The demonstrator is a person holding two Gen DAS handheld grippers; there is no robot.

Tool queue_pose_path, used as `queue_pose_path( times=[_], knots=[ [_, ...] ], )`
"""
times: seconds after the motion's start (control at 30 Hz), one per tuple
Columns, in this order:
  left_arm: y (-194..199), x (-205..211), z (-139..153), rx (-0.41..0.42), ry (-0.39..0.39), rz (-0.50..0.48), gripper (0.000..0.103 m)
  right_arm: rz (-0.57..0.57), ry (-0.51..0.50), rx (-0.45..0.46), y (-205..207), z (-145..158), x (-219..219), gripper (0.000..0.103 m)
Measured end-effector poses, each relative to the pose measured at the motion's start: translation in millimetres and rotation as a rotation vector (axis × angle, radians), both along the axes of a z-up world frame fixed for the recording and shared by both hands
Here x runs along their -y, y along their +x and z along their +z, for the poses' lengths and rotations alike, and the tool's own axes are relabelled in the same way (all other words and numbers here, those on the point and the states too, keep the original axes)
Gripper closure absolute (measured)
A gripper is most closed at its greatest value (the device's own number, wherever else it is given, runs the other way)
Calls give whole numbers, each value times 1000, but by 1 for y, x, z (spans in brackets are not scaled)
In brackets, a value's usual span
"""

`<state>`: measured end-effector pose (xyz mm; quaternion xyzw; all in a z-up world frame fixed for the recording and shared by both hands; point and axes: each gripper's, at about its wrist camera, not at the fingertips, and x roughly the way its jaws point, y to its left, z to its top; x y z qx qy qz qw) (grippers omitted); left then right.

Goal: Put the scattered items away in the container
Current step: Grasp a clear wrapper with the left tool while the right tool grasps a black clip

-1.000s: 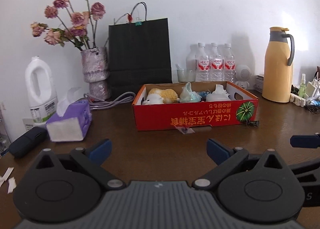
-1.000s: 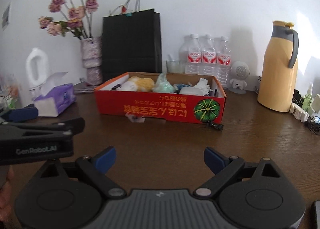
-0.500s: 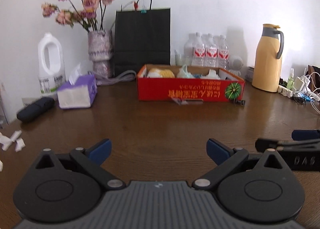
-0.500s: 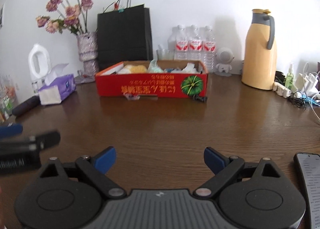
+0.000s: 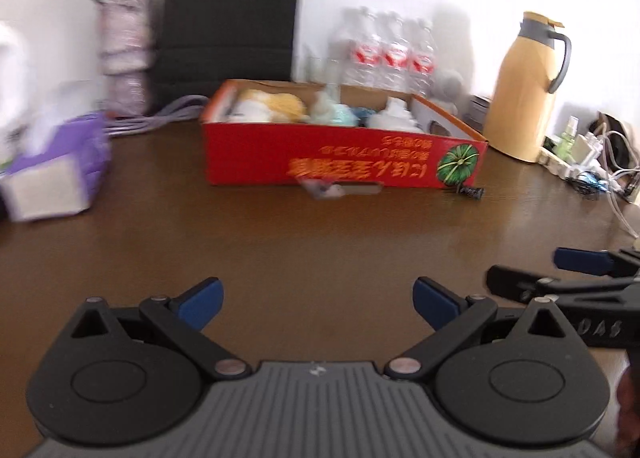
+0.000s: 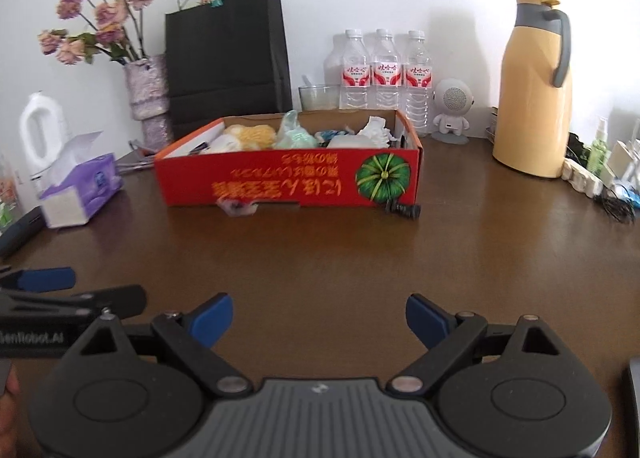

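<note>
Red cardboard box [image 5: 344, 162] filled with soft items stands on the brown wooden surface [image 5: 280, 250] well ahead of the left hand-held gripper [image 5: 316, 300], whose jaws are wide and empty. From the right wrist, the right hand-held gripper [image 6: 319, 318] is also wide and empty, and a small black screw-like part [image 6: 404, 211] lies just beside the box corner.

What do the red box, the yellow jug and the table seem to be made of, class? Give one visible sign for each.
Red box: likely printed cardboard, with a raw brown inner wall and cut edges.
Yellow jug: probably matt plastic or coated metal; it has a grey handle.
Table: dark wood or wood-look laminate, showing faint grain and a soft sheen.
</note>
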<state>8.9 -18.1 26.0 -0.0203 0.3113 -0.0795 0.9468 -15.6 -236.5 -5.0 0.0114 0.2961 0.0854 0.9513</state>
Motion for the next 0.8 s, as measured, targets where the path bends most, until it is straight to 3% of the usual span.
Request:
queue_pose_path(
  times=[0.1, 0.27, 0.4, 0.5, 0.53, 0.63, 0.7, 0.8],
  knots=[
    [46, 6, -1, -5, 47, -11, 2, -23, 12, -9, 33, -1, 1, 18],
    [109, 7, -9, -35, 38, 0, 14, -58, -9, 4, 74, -1, 8, 20],
    [132, 13, -15, -44, 25, -33, 19, -121, -47, 2, 109, -5, 21, 22],
    [137, 22, -22, -43, 75, -20, 23, -150, -40, -16, 135, -11, 30, 35],
    [138, 23, -25, -46, 83, -16, 27, -155, -28, -27, 143, -14, 32, 44],
    [137, 23, -28, -29, 102, 5, 42, -168, -5, -57, 158, -22, 37, 51],
    [135, 20, -29, -17, 98, 23, 62, -163, -4, -64, 161, -27, 37, 55],
    [134, 13, -29, -11, 70, 58, 75, -155, -53, -46, 157, -30, 29, 75]
  ],
)
